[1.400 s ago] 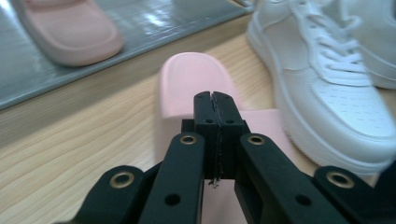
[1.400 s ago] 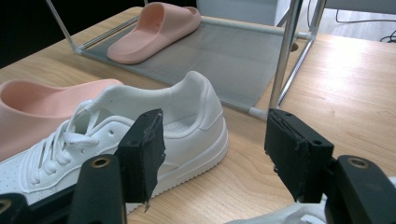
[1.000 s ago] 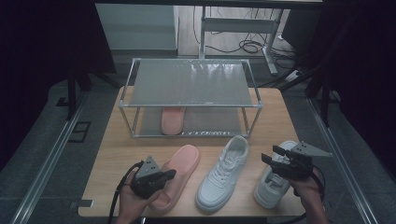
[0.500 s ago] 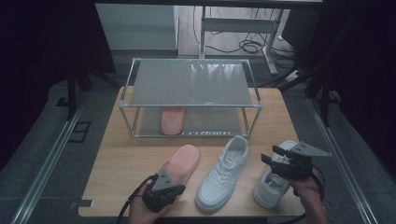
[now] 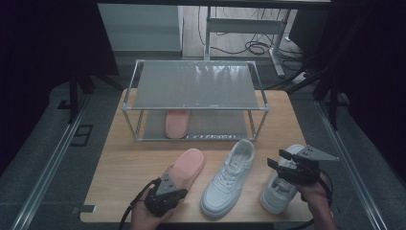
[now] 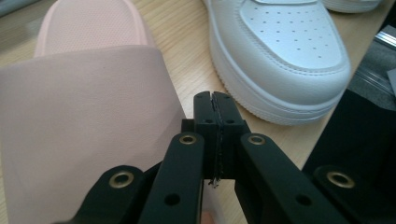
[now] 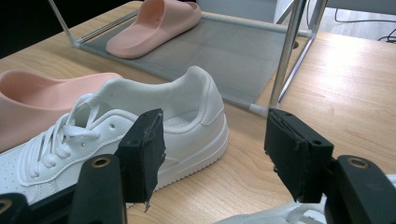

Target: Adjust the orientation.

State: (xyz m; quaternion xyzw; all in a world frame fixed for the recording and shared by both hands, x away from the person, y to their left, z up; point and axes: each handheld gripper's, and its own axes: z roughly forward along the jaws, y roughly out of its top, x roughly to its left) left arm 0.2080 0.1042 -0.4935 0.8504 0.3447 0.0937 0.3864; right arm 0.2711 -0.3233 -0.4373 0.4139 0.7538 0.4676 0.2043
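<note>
Two tools were at work at the near edge of the wooden surface (image 5: 119, 158). The left tool (image 5: 167, 191), at about 7 o'clock in the high view, had its jaws clenched together with nothing between them, their tips just beside the near end of the pink slipper (image 5: 184, 166); in the left gripper view the shut tool (image 6: 215, 105) sat just right of the slipper's strap (image 6: 84, 116), with the toe of a white sneaker (image 6: 289, 51) at 1 o'clock. That slipper lay on the surface, pointing toward 1 o'clock, just left of the middle white sneaker (image 5: 229, 176). The right tool (image 5: 277, 160), at 5 o'clock, hovered with its jaws released and wide apart over a second white sneaker (image 5: 275, 191). A second pink slipper (image 5: 177, 122) rested on the lower shelf of the metal rack (image 5: 196, 86) at 12 o'clock.
</note>
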